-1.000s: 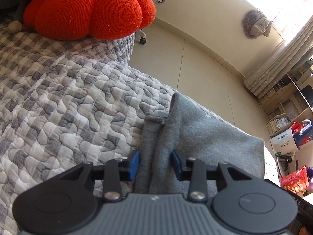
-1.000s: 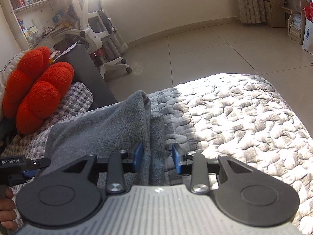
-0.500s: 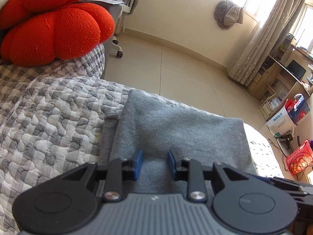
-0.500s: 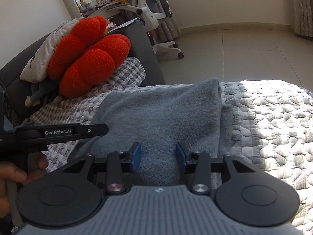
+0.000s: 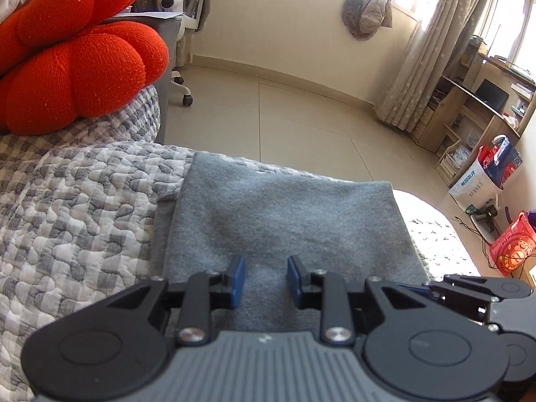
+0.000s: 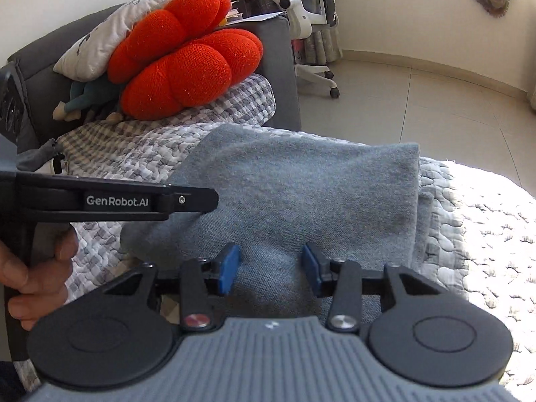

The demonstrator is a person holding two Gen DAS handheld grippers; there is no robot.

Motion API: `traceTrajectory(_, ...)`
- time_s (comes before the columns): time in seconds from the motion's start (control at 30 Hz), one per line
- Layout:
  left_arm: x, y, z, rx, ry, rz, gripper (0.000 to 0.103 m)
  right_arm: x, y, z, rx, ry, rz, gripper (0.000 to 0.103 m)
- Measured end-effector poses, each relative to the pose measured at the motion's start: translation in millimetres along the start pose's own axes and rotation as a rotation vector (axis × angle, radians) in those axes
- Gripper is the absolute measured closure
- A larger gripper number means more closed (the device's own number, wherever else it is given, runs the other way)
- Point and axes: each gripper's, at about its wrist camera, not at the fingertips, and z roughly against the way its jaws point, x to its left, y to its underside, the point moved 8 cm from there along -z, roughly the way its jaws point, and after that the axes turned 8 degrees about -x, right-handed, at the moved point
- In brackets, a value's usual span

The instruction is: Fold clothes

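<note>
1. A grey garment (image 5: 284, 221) lies folded into a rough rectangle on a grey-and-white quilt (image 5: 77, 207) that covers a sofa; its far edge runs close along the quilt's far edge, beyond which the tiled floor (image 5: 301, 124) shows.
2. On the garment's left side a narrower under-layer sticks out past the top layer.
3. The left gripper (image 5: 265, 281) hovers over the near edge of the garment, its blue pads (image 5: 238, 279) spread apart with only flat cloth showing between them; it has hold of nothing.
4. The right gripper (image 6: 269, 269) sits likewise at the near edge, pads (image 6: 227, 269) wide apart and empty.
5. In the right wrist view the left gripper's black arm reaches over the garment's left edge, with the left hand (image 6: 37, 278) wrapped round its handle.
6. A red knitted cushion (image 6: 187, 57) rests at the sofa's far left corner, leaning on a white pillow (image 6: 100, 33).
7. Sunlight falls on the quilt's right edge.
</note>
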Motion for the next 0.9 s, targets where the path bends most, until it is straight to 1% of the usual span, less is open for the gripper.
traceTrajectory(0.07, -5, 8, -3, -0.008, -0.020, -0.048, 0.074, 2, 0, 0, -0.002, 0.002, 0.042, 0.056)
traceTrajectory(0.13, -8, 6, -1, -0.013, -0.032, -0.076, 0.074, 0, -5, 3, 0.000, 0.001, 0.020, 0.056)
traceTrajectory(0.2, -9, -2, 7, -0.022, -0.025, -0.060, 0.074, -3, -9, 8, -0.001, 0.002, -0.011, 0.056)
traceTrajectory(0.27, -11, -6, 14, -0.036, -0.001, -0.057, 0.073, -7, -8, 13, 0.003, 0.011, -0.007, 0.056)
traceTrajectory(0.33, -13, 2, 13, -0.008, 0.008, -0.067, 0.072, -11, -6, 16, 0.008, 0.015, -0.002, 0.056)
traceTrajectory(0.37, -14, 8, 9, 0.003, 0.007, -0.081, 0.070, -12, -2, 15, 0.011, 0.009, 0.001, 0.056)
traceTrajectory(0.47, -19, 18, 5, -0.027, -0.001, -0.174, 0.067, -18, 7, 14, 0.020, -0.007, 0.006, 0.054)
traceTrajectory(0.5, -19, 17, 5, -0.029, 0.002, -0.180, 0.067, -20, 5, 15, 0.020, -0.004, -0.007, 0.054)
traceTrajectory(0.7, 6, 2, 5, 0.030, 0.041, -0.002, 0.064, -41, 5, 25, 0.016, 0.034, -0.099, 0.054)
traceTrajectory(0.8, 26, -3, 8, 0.048, 0.013, 0.068, 0.065, -56, 10, 30, 0.023, 0.070, -0.147, 0.054)
traceTrajectory(0.87, 42, -5, 11, 0.073, 0.015, 0.127, 0.066, -68, 18, 33, 0.051, 0.114, -0.171, 0.046)
traceTrajectory(0.9, 49, -6, 12, 0.085, 0.026, 0.161, 0.066, -74, 21, 35, 0.060, 0.126, -0.191, 0.039)
